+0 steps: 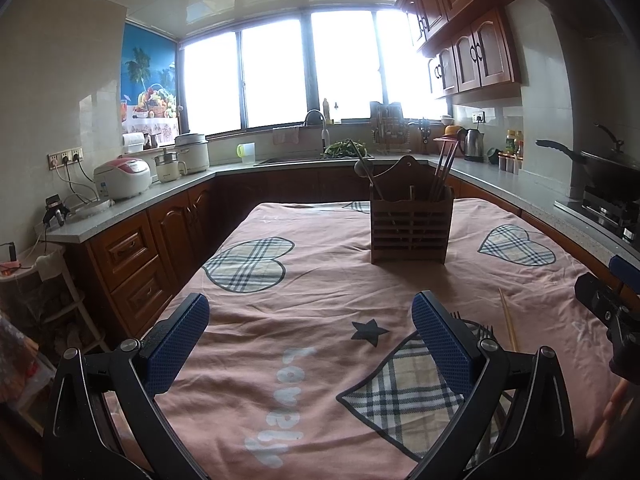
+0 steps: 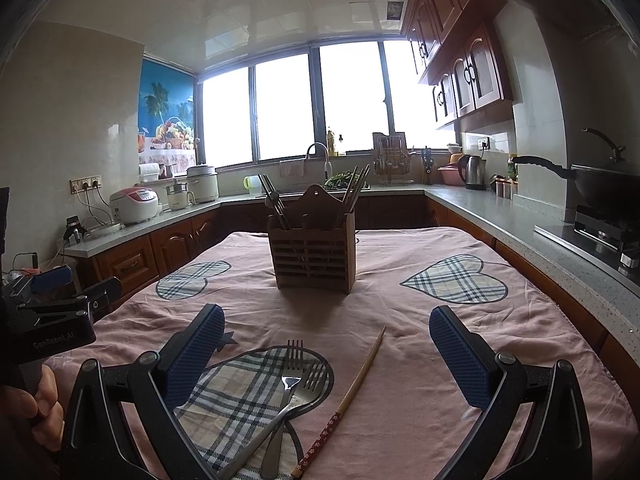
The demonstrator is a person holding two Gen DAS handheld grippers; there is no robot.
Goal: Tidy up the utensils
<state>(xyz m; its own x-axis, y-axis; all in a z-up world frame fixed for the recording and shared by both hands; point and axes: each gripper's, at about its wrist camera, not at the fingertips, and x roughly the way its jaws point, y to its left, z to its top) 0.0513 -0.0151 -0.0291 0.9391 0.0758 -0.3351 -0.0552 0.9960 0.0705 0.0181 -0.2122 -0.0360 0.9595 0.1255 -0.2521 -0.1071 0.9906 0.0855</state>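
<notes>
Right wrist: forks between wide-apart fingers

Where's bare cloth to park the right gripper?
Free: right of the chopstick, below the right heart; also between the holder and the forks. Crowded: near-left, where both forks cross beside the chopstick.

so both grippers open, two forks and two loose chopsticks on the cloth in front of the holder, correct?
Not quite: only one loose chopstick lies on the cloth, as the right wrist view shows. The rest holds: both the left gripper and right gripper are open, and two forks lie crossed in front of the holder.
</notes>
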